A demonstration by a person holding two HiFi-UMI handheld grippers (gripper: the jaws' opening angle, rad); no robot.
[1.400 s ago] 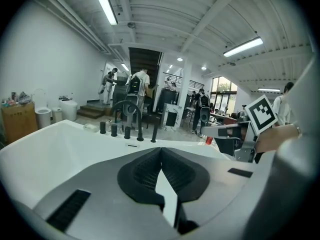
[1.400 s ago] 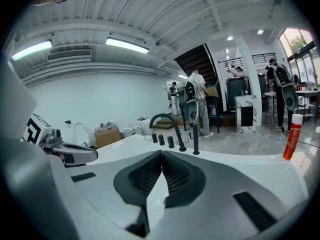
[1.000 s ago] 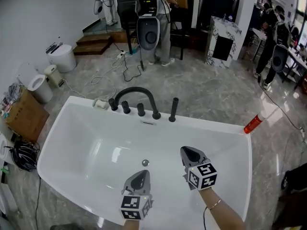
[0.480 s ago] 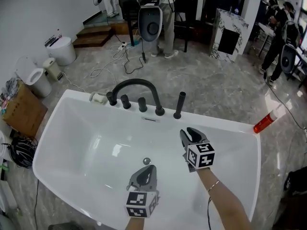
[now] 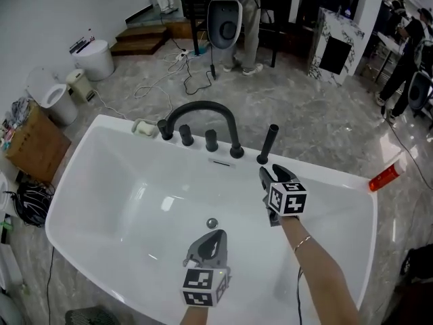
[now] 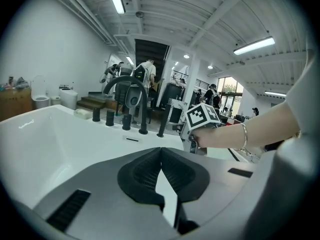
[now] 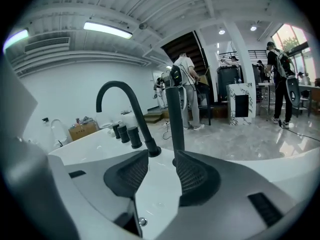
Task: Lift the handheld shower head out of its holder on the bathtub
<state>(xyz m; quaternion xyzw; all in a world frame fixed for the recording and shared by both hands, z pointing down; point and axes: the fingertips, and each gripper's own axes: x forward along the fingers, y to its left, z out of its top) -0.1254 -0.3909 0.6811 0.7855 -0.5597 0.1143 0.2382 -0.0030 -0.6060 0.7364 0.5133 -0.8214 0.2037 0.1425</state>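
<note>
Right tool (image 5: pixel 269 175) closer to shower head (image 5: pixel 268 143), jaws opening, empty

One bathtub (image 5: pixel 122 202), one spout (image 5: pixel 203 105), three knobs (image 5: pixel 186 135), one shower head (image 5: pixel 268 143).

Left gripper (image 5: pixel 214 235) jaws together, right gripper (image 5: pixel 270 174) jaws opening, empty

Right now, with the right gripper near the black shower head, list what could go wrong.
1. The right gripper, jaws opening with nothing between them, has the shower head ahead of one jaw, not the gap; advancing may knock it.
2. The faucet spout rises close alongside; the other jaw may hit its base.
</note>
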